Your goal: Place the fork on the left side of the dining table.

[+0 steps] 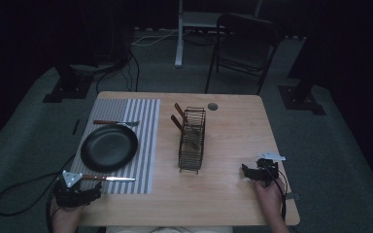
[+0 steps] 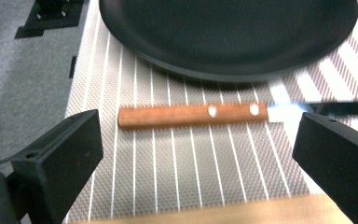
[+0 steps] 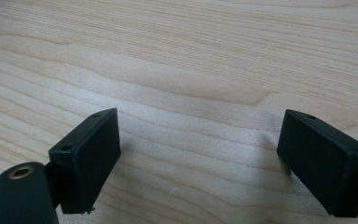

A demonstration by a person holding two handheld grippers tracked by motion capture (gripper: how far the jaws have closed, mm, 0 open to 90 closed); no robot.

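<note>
A knife with a wooden handle lies on the striped placemat just in front of the black plate. My left gripper hovers at the near left table edge, open, its jaws spread wide on either side of the handle without touching it. A fork with a wooden handle lies behind the plate. My right gripper rests low over bare wood at the near right, open, with nothing between its jaws. A black wire caddy in the table's middle holds two wooden-handled utensils.
A round grommet hole sits near the table's far edge. A dark chair and a white stand are on the carpet beyond the table. Cables trail on the floor at left.
</note>
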